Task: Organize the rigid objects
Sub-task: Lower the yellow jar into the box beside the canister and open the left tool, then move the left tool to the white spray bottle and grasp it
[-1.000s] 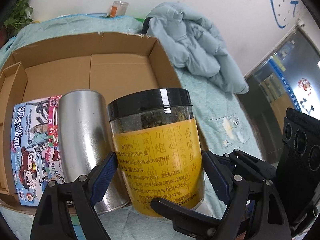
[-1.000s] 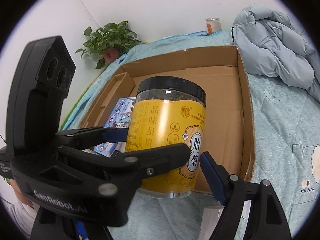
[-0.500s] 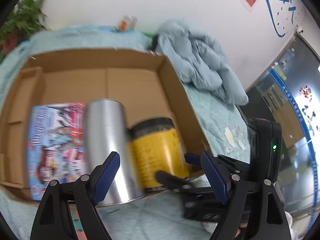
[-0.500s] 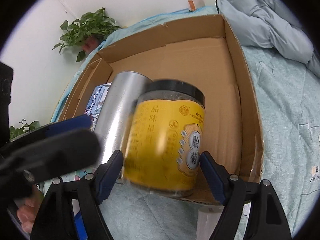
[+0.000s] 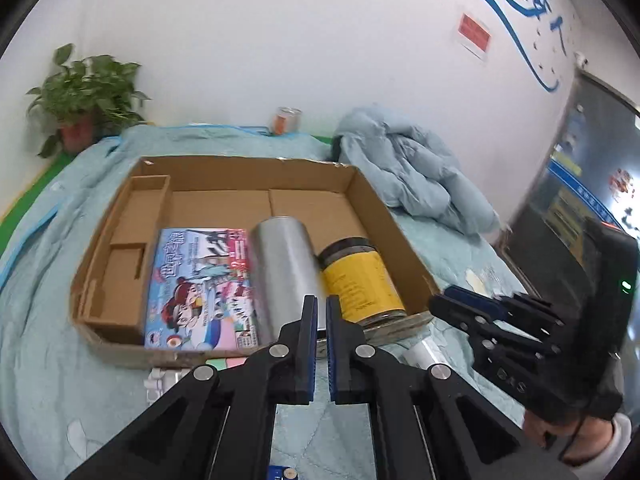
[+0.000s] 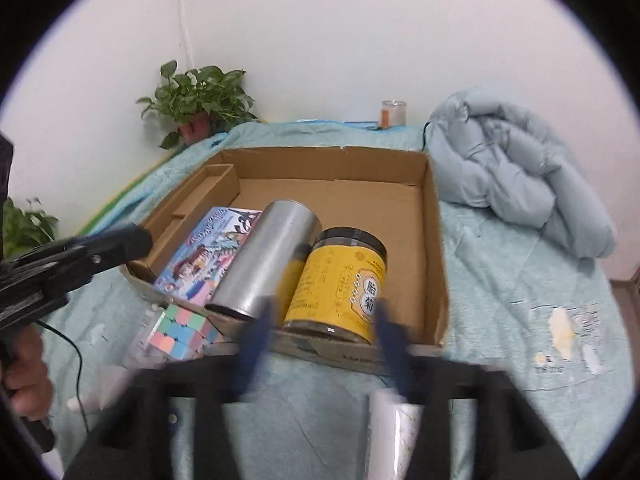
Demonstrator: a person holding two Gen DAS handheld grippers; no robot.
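Tools first: my left tool (image 5: 322,344) has its pads pressed together, holding nothing; my right tool (image 6: 320,332) is spread wide and empty, though blurred. Just beyond, outside the cardboard box (image 6: 434,240), a pastel puzzle cube (image 6: 176,330) and a white roll (image 6: 394,432) lie loose on the bed cover (image 6: 500,288). Inside, along the near wall: picture book (image 5: 200,284) flat, steel canister (image 6: 266,260) touching it, yellow tea jar (image 6: 344,280) upright beside. Judgement: jar placed; next I must spread one tool and fetch the cube.
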